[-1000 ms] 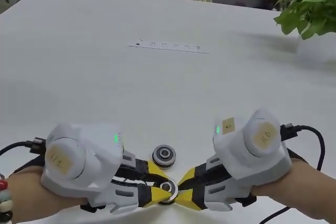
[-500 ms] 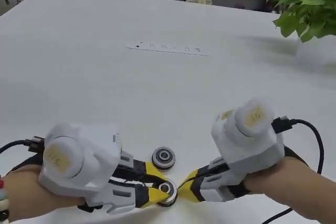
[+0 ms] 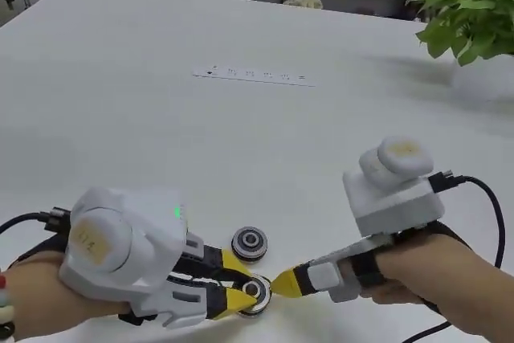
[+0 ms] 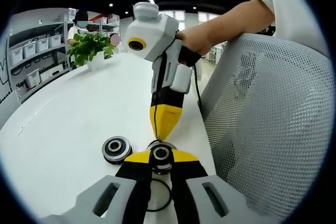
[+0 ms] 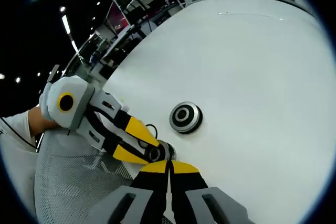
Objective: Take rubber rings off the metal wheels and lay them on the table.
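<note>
Spare wheel (image 3: 250,242) lies beside clamped wheel (image 3: 256,287) in left tool (image 3: 249,290), power strip (image 3: 253,75) beyond.

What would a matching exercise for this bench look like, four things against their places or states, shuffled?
Things: 1 left hand-held gripper; 2 right hand-held gripper; 3 free metal wheel; 4 potted plant.
States: A far right on the table; B jaws shut, tips at the held wheel; C lying alone, untouched; D clamped around the held wheel.
Pairs: 1-D, 2-B, 3-C, 4-A.
</note>
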A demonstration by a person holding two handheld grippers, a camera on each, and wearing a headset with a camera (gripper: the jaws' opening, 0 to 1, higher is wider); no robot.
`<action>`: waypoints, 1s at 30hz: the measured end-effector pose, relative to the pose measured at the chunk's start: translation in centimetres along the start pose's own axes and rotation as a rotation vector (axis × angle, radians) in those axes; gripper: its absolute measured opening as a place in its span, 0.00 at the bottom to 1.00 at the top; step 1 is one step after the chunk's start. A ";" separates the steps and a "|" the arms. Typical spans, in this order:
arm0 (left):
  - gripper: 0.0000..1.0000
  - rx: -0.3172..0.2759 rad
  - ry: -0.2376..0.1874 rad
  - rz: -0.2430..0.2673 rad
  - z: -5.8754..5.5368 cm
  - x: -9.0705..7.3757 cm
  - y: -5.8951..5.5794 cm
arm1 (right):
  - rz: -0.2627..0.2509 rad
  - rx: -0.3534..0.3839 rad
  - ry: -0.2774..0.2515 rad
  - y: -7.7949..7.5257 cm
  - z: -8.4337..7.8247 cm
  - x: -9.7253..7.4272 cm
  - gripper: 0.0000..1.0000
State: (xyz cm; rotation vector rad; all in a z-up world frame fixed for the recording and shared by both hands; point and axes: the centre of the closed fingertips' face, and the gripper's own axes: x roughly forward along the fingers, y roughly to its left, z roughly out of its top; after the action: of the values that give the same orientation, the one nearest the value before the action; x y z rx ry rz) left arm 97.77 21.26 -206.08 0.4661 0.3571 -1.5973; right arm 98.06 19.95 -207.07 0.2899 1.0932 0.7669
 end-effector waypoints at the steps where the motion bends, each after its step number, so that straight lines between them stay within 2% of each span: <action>1: 0.08 -0.001 0.002 -0.003 0.0 0.0 0.0 | 0.011 0.030 -0.010 -0.1 0.0 0.0 0.00; 2: 0.08 -0.003 0.001 -0.006 0.0 0.0 0.0 | 0.031 0.036 -0.016 0.0 0.0 -0.1 0.00; 3: 0.08 -0.008 0.000 -0.007 0.0 0.0 0.0 | 0.054 0.083 -0.024 0.3 0.0 -0.1 0.00; 9: 0.08 -0.012 -0.002 -0.004 0.0 0.1 0.0 | 0.069 0.051 -0.025 1.0 0.2 0.1 0.00; 12: 0.08 -0.011 -0.003 -0.003 0.1 0.1 0.0 | 0.096 0.045 -0.034 1.7 0.4 0.1 0.00; 13: 0.08 -0.009 -0.003 -0.003 0.1 0.1 0.0 | 0.116 0.044 -0.046 2.2 0.6 0.1 0.00; 14: 0.08 -0.006 -0.003 0.002 0.1 0.2 0.0 | 0.177 0.047 -0.066 3.4 1.2 0.0 0.00; 15: 0.08 -0.005 -0.002 0.004 0.1 0.2 0.0 | 0.128 0.019 -0.076 2.7 1.5 0.1 0.00; 16: 0.08 -0.006 0.000 0.006 0.1 0.2 0.0 | 0.040 -0.060 -0.048 1.3 1.2 0.1 0.00; 17: 0.08 -0.006 0.001 0.006 0.1 0.2 0.0 | 0.029 -0.071 -0.033 1.2 0.8 0.3 0.00; 18: 0.08 -0.003 0.001 0.004 0.1 0.2 0.0 | 0.052 -0.041 -0.028 1.5 0.5 0.4 0.00; 22: 0.08 0.008 0.032 -0.021 0.0 -0.3 0.0 | 0.038 -0.039 -0.026 1.1 0.3 0.1 0.00; 24: 0.07 0.004 0.015 -0.033 0.6 -0.8 0.1 | 0.043 -0.032 -0.045 1.2 0.7 -0.1 0.00; 26: 0.13 -0.024 -0.025 -0.050 1.4 -1.5 0.1 | 0.042 -0.031 -0.054 1.2 0.9 -0.1 0.00; 28: 0.20 -0.049 -0.048 -0.044 1.8 -2.2 0.5 | 0.042 -0.034 -0.057 1.3 0.9 -0.1 0.00; 30: 0.24 -0.049 -0.044 -0.059 1.6 -2.7 0.4 | 0.047 -0.039 -0.055 1.4 0.8 0.0 0.00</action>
State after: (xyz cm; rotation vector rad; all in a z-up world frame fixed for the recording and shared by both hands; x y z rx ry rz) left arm 98.13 22.78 -203.31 0.3858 0.3789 -1.6498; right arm 98.23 21.03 -205.87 0.3032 1.0216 0.8168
